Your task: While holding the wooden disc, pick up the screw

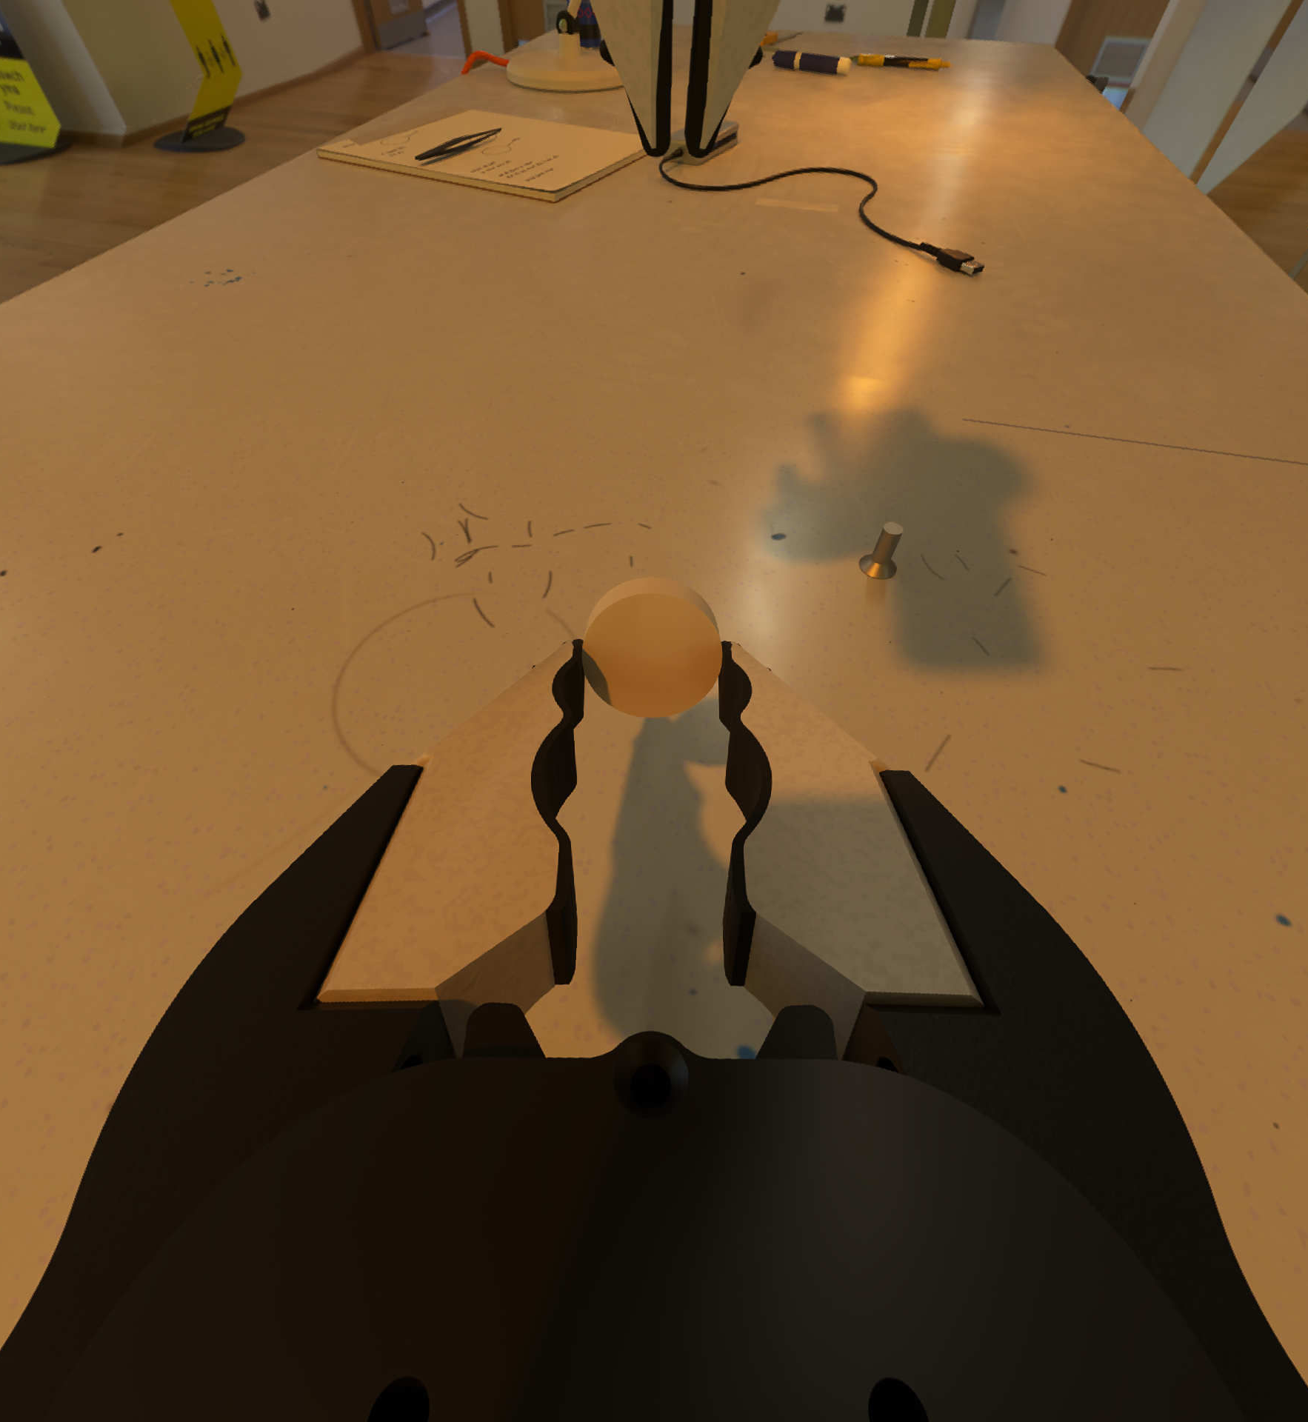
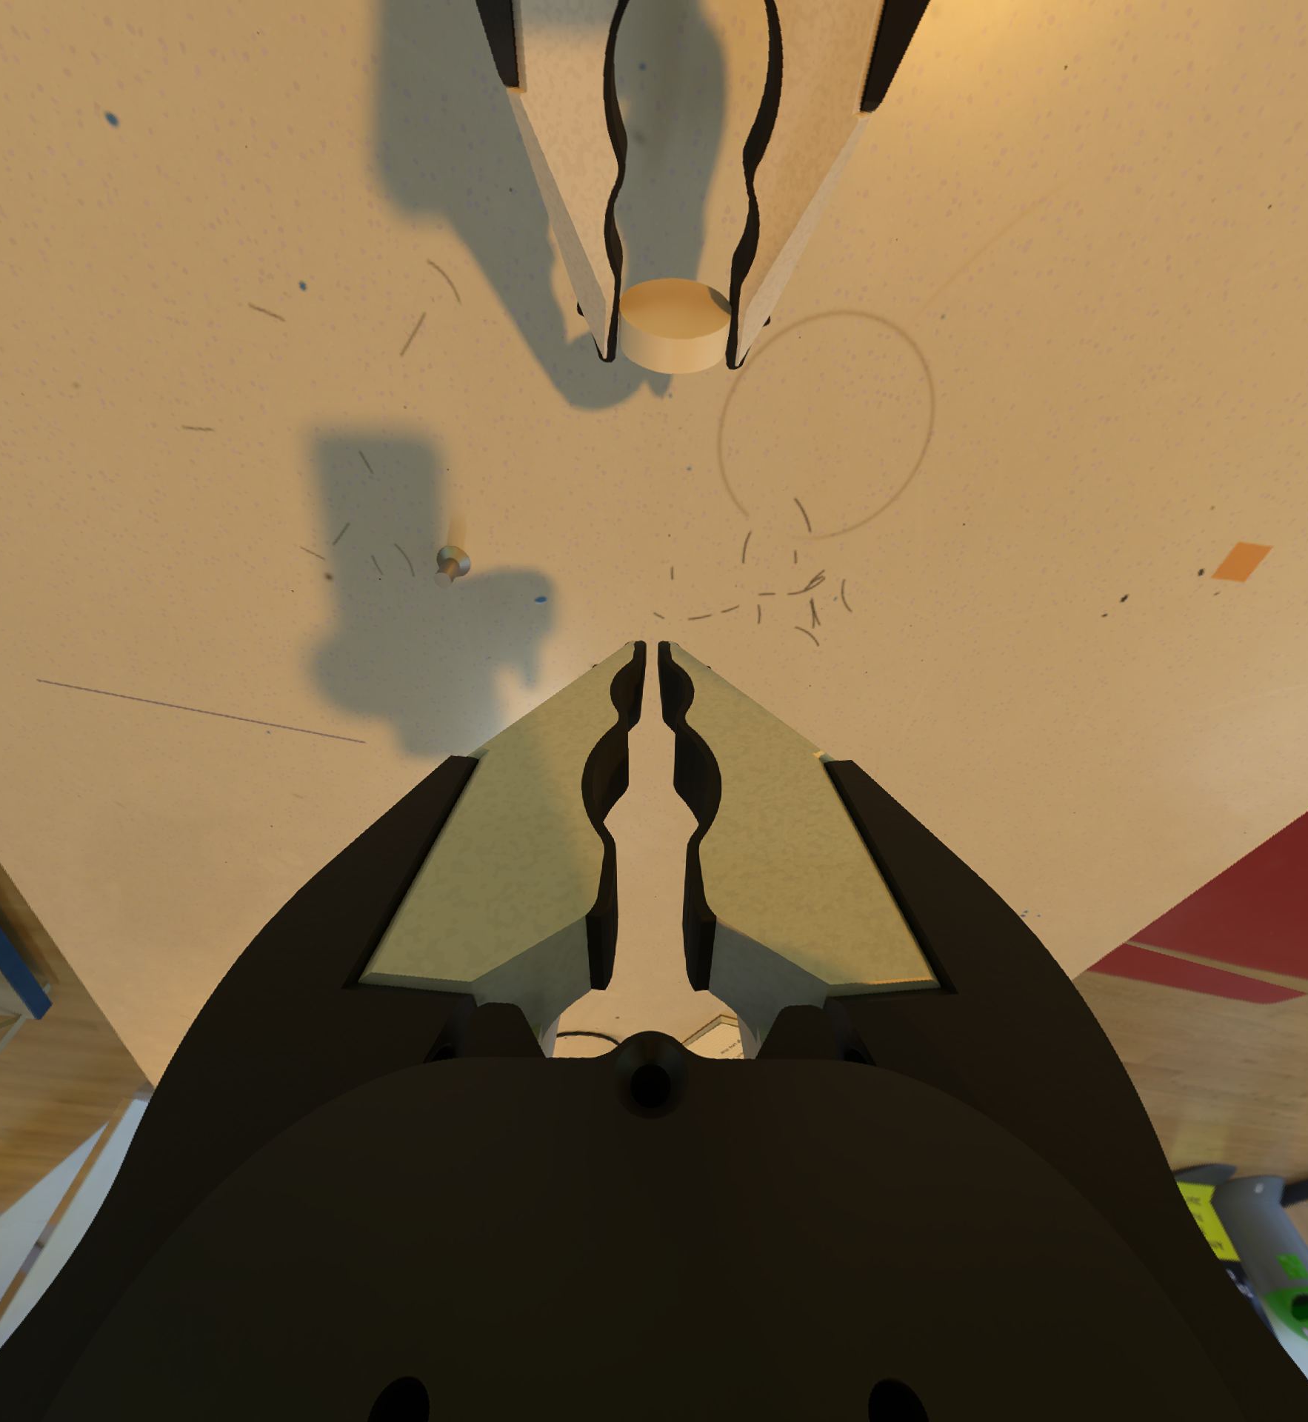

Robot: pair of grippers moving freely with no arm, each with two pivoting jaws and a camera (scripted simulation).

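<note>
- Standing head-down on the table (image 1: pixel 251 431), the screw (image 1: pixel 883 551) pointed its short shank upward, well apart from both grippers and inside a patch of shadow.
- The screw appeared to be small, rigid, light metal; its smooth shank would likely be slippery and would tip at a sideways nudge.
- The best hold was judged to be across the shank just above the flared head, taken from above.
- The left gripper (image 1: pixel 651 650) was clamped on the wooden disc (image 1: pixel 652 646) at its fingertips, held clear of the table; the disc looked stiff, light and secure.
- The right gripper (image 2: pixel 652 645) hung above the table with its jaws nearly together, a thin slit between the tips, holding and touching nothing.
- In the right wrist view the screw (image 2: pixel 451 564) lay ahead and to the left of those tips; the jaws would need to part before descending.
</note>
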